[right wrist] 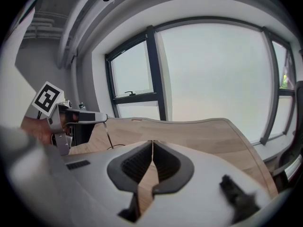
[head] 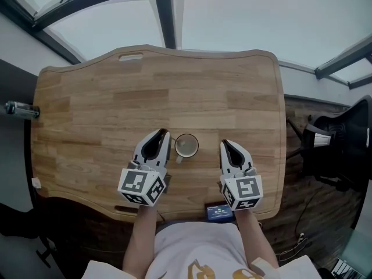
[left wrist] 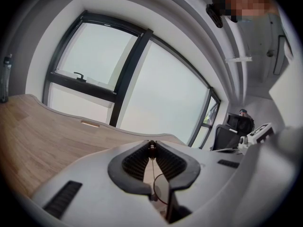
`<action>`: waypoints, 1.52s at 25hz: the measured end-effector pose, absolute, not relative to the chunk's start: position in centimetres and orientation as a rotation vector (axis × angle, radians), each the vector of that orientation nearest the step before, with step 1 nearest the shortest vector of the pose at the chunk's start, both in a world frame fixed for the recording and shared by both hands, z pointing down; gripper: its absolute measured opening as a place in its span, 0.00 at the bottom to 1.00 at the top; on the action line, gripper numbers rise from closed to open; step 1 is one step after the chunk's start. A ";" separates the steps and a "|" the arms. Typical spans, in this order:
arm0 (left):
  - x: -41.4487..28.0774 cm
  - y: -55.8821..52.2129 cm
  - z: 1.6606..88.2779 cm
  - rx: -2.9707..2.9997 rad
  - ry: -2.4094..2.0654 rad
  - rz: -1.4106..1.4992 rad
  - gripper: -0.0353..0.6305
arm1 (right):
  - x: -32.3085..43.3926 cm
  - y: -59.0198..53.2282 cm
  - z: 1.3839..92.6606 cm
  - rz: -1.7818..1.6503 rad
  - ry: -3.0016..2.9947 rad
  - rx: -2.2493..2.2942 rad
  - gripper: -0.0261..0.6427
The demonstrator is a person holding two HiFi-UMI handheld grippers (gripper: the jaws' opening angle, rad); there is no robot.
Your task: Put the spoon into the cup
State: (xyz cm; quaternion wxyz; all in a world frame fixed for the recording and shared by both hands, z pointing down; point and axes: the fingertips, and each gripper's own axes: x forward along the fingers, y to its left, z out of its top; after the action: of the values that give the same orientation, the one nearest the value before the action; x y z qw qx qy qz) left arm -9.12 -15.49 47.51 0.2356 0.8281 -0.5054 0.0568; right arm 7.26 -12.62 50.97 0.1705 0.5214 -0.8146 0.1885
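Head view: cup on table, just right of left gripper and left of right gripper.

Left gripper view: jaws clamped on spoon, which hangs over the cup mouth beneath.

Right gripper view: jaws pressed together, empty; spoon off to its left.

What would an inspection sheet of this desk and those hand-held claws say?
Surface: wooden table, mostly bare.
Job's things: cup upright near the front edge; thin spoon hanging over it, tip position unclear.
Clutter: bottle at the left edge; small blue box at the near edge.
Grippers: left gripper shut on the spoon; right gripper shut, empty, beside the cup.
Cables: nothing clearly seen.
Surroundings: large windows; black chair at the right.
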 end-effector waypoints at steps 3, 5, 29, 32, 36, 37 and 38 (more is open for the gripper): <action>-9.0 -15.5 47.8 2.267 -1.388 0.157 0.13 | 7.3 -12.7 51.3 0.540 -2.315 1.473 0.09; -8.9 -15.5 48.0 2.266 -1.386 0.158 0.13 | 7.3 -12.8 51.4 0.541 -2.314 1.471 0.09; -7.6 -15.4 50.8 2.247 -1.327 0.214 0.13 | 7.8 -13.4 53.0 0.601 -2.306 1.474 0.09; -7.4 -15.3 51.2 2.244 -1.317 0.218 0.13 | 7.9 -13.5 53.3 0.605 -2.299 1.474 0.09; -7.4 -15.4 51.6 2.239 -1.311 0.217 0.13 | 7.8 -13.6 53.6 0.610 -2.298 1.464 0.09; -7.3 -15.5 51.7 2.239 -1.308 0.218 0.13 | 7.7 -13.7 53.7 0.612 -2.298 1.460 0.09; -7.2 -15.5 51.8 2.240 -1.306 0.221 0.13 | 7.6 -13.7 53.8 0.614 -2.298 1.456 0.09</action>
State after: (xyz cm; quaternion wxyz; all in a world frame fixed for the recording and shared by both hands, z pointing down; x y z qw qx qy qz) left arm -7.22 -15.50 51.79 0.2664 0.8297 -0.4837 0.0818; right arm 7.63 -13.71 53.80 0.1755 0.5139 -0.8112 0.2167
